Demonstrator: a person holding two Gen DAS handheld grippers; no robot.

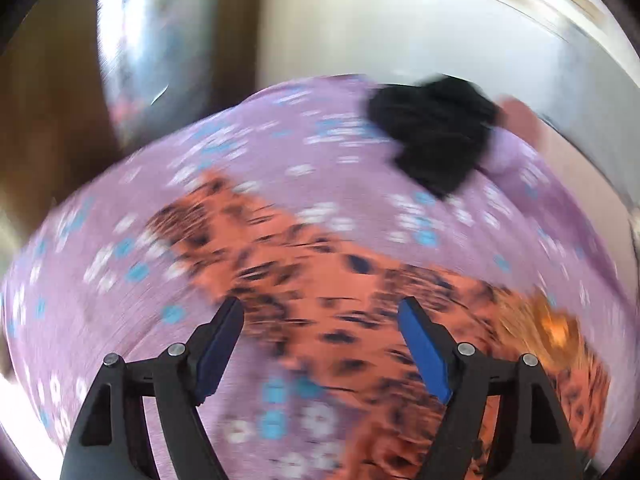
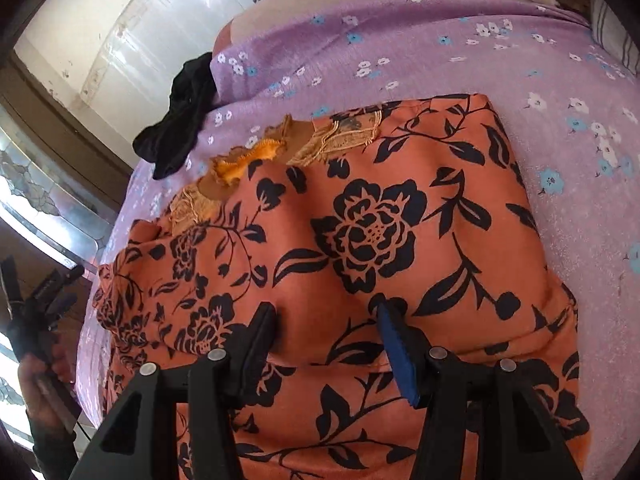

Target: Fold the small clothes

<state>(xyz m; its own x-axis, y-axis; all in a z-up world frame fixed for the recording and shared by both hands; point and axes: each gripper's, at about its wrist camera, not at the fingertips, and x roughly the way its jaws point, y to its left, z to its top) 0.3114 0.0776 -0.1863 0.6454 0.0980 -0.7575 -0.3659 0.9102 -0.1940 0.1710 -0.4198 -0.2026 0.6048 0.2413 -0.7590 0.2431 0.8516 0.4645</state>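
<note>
An orange garment with a black flower print (image 2: 360, 240) lies on a purple flowered bedsheet (image 2: 440, 52); its lace neckline (image 2: 248, 160) points toward the far left. My right gripper (image 2: 326, 314) is open, its fingers pressed down into a raised fold of the orange cloth. In the blurred left wrist view, my left gripper (image 1: 320, 312) is open and hovers above the orange garment (image 1: 304, 276), holding nothing. The left gripper also shows at the left edge of the right wrist view (image 2: 40, 300), held in a hand off the bed.
A black garment (image 2: 180, 120) lies bunched at the bed's far left edge; it also shows in the left wrist view (image 1: 432, 132). A white wall (image 2: 140, 20) and a window (image 2: 36, 200) stand beyond the bed. A striped pillow (image 2: 616, 40) sits far right.
</note>
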